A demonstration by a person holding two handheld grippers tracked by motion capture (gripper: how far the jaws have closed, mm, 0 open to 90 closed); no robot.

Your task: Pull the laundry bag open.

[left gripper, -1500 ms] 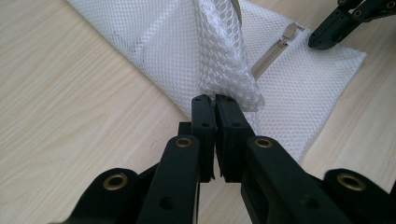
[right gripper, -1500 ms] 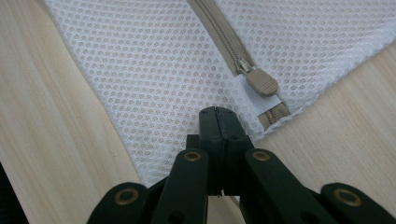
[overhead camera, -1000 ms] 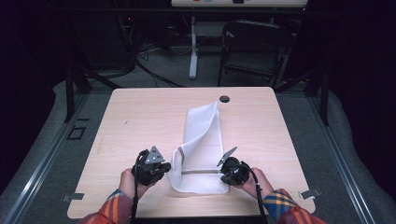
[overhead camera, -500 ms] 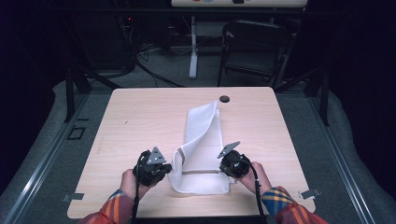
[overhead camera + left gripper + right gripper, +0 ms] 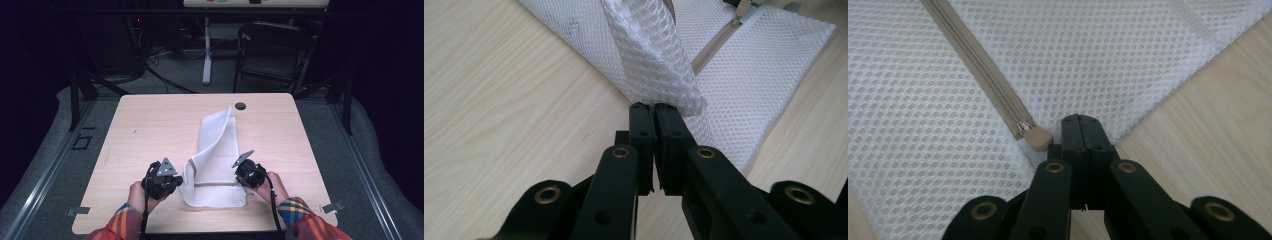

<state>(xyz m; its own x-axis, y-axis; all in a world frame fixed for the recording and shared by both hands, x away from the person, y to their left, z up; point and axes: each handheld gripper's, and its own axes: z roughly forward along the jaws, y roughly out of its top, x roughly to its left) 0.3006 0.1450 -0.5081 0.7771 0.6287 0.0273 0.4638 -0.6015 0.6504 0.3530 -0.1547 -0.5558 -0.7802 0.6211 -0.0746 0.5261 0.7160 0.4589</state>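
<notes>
My left gripper (image 5: pixel 654 107) pinches the white mesh bag's (image 5: pixel 216 165) lifted fold; my right gripper (image 5: pixel 1082 120) clamps its edge beside the tan zipper (image 5: pixel 983 75).

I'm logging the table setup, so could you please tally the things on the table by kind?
White mesh bag: 1
Beige zipper on it: 1
Hand-held grippers: 2, the left gripper and the right gripper, both with jaws shut at the bag's edges
Dark round grommet in the tabletop: 1
Total: 5

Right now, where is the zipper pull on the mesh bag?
In the right gripper view, the tan zipper pull sits at the end of the zipper on the white mesh bag, just left of the right gripper.
</notes>
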